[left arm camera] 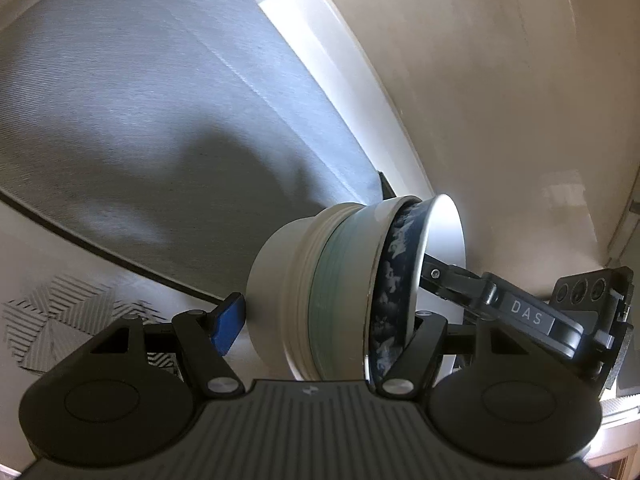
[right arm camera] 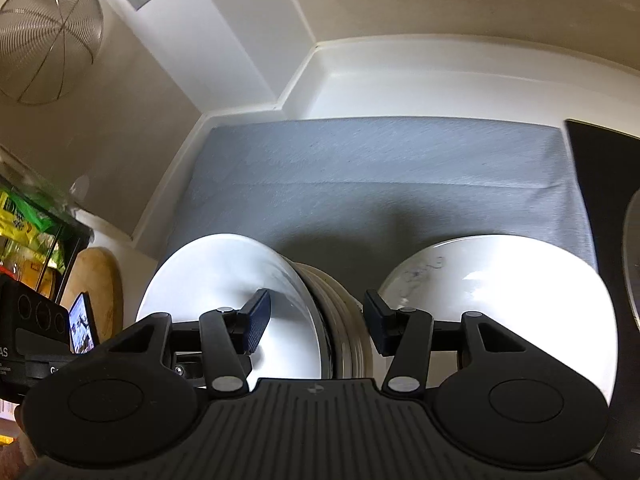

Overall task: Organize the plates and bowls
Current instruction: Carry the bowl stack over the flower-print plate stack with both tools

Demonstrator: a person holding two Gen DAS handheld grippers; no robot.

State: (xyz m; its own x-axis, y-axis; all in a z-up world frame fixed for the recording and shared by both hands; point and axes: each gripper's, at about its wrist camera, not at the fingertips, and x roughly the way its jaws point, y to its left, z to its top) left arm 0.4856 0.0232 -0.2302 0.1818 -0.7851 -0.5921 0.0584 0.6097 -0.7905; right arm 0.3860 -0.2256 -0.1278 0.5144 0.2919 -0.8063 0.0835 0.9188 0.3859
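A nested stack of bowls (left arm camera: 344, 280), white, pale green and blue-patterned, is tipped sideways beside white plates (right arm camera: 500, 292).
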